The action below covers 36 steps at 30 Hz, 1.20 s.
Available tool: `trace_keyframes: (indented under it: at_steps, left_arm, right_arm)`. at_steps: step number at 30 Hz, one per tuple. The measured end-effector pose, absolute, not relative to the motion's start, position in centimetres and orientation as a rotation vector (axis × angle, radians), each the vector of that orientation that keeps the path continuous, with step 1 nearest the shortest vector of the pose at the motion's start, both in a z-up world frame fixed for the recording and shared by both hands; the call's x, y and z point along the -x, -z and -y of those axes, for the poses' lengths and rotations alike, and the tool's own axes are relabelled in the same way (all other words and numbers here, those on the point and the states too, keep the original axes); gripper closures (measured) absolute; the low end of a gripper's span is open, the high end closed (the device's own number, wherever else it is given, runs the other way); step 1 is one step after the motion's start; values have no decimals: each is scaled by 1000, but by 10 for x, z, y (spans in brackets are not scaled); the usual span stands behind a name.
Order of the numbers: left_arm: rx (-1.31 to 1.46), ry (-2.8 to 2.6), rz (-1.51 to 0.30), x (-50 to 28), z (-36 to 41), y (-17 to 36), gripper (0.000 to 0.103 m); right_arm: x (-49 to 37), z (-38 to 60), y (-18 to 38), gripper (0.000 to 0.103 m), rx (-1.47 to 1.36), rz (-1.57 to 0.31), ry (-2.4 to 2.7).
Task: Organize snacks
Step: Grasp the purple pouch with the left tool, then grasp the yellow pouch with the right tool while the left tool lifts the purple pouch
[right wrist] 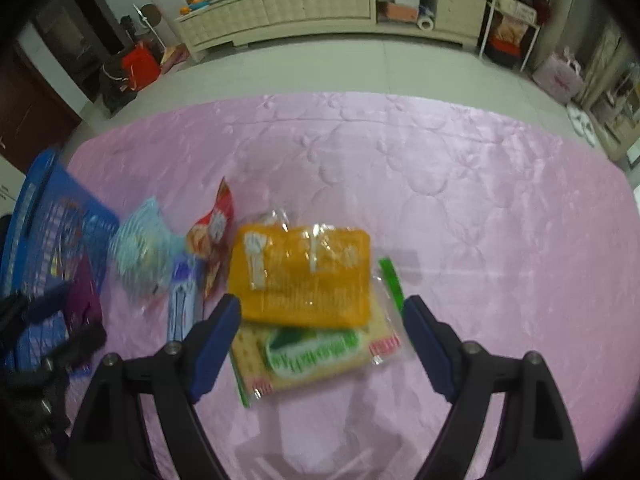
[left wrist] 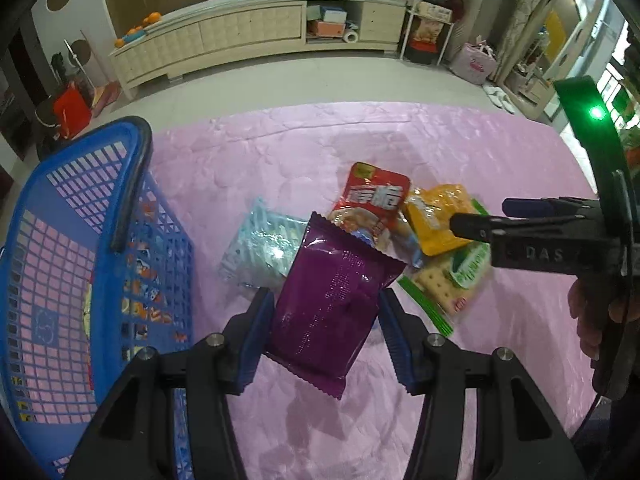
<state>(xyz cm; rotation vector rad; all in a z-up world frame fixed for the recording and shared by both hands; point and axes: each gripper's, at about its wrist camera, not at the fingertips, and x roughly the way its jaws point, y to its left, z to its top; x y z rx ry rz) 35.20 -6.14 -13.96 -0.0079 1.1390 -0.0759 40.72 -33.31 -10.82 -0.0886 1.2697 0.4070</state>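
In the left wrist view, our left gripper holds a purple snack packet between its jaws, lifted above the pink quilted cloth in the lower centre of the frame. The blue basket fills the left edge, with some packets already inside. Behind the purple packet lie a pale blue packet, a red packet, a yellow packet and a green cracker packet. In the right wrist view, our right gripper has its jaws wide apart, holding nothing, straddling the yellow packet, which rests on the cracker packet.
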Motion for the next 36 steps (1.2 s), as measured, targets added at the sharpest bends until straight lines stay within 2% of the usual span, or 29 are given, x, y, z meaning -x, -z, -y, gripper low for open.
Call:
trace_keyframes:
  at_steps: [8, 33, 35, 36]
  left_arm:
    - [-22, 89, -1147, -359, 67, 137, 52]
    - [-1, 87, -1170, -363, 62, 146, 52]
    - [-4, 88, -1169, -362, 62, 145, 52]
    - [-4, 88, -1167, -363, 61, 145, 52]
  right_arm:
    - [-429, 312, 133, 16, 28, -1361, -391]
    - [-440, 259, 139, 15, 141, -1365, -360]
    - [-440, 255, 138, 21, 146, -1339, -366]
    - [-439, 256, 138, 28, 138, -1332, -372]
